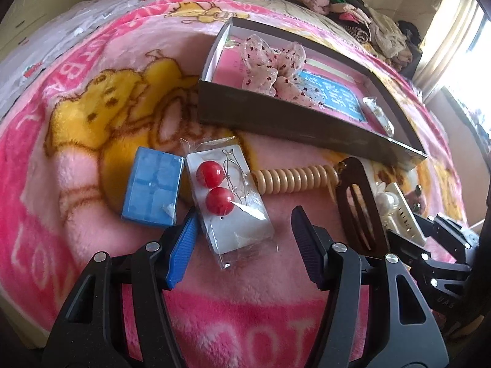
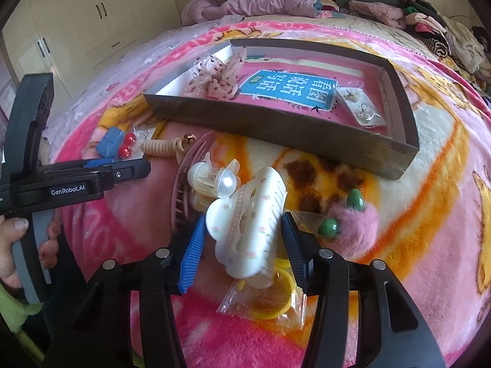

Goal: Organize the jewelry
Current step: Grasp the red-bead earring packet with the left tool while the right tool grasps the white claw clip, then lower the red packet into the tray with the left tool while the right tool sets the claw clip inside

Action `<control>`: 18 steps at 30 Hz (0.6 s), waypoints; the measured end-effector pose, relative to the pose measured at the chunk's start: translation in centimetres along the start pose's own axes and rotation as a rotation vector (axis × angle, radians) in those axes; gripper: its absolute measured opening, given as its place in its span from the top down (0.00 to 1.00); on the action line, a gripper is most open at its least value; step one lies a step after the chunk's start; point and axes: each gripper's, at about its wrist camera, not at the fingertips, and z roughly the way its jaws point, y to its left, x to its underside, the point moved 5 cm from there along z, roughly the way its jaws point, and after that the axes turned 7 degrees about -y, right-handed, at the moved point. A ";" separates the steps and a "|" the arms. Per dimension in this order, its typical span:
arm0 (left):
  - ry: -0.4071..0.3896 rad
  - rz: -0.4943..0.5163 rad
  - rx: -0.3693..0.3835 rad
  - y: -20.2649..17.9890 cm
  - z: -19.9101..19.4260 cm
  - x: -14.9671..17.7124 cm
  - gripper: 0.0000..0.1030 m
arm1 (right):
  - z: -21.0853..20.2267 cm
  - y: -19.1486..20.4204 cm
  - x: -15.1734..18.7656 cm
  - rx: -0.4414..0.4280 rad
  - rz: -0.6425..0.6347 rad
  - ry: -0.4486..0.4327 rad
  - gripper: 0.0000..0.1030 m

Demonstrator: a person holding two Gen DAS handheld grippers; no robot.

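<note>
A dark shallow box (image 1: 276, 119) (image 2: 276, 135) lies on the pink blanket, holding a frilly scrunchie (image 1: 273, 61) (image 2: 216, 76) and a bag of earrings (image 2: 362, 107). My left gripper (image 1: 245, 230) is open, its jaws either side of a bagged card with red ball earrings (image 1: 228, 196), just above it. My right gripper (image 2: 244, 231) is shut on a white floral hair claw (image 2: 245, 224), held above the blanket. A blue box (image 1: 152, 187), a beige coil bracelet (image 1: 294, 178), a brown hair clip (image 1: 359, 208) and a pearl clip (image 2: 214, 181) lie nearby.
A pink fluffy piece with green stones (image 2: 349, 224) and a bagged yellow ring (image 2: 270, 300) lie by the right gripper. Piled clothes (image 2: 260, 0) sit at the bed's far edge. Cupboards (image 2: 92, 15) stand at the left. A window (image 1: 466, 61) is at the right.
</note>
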 end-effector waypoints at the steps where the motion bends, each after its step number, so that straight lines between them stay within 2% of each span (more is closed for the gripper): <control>1: -0.002 0.012 -0.012 0.0 0.0 0.0 0.59 | 0.1 0.0 -0.1 0.000 -0.001 -0.003 0.53; 7: -0.017 0.043 -0.012 0.1 -0.3 0.2 0.61 | 0.0 0.0 -0.2 0.004 -0.016 -0.020 0.57; 11: -0.026 0.040 0.012 0.2 -1.1 0.4 0.61 | -0.6 -0.3 -0.4 0.008 -0.012 -0.035 0.57; 18: -0.073 0.059 0.047 -0.5 -3.5 0.1 0.65 | -3.3 -1.6 -1.1 0.019 0.021 -0.086 0.57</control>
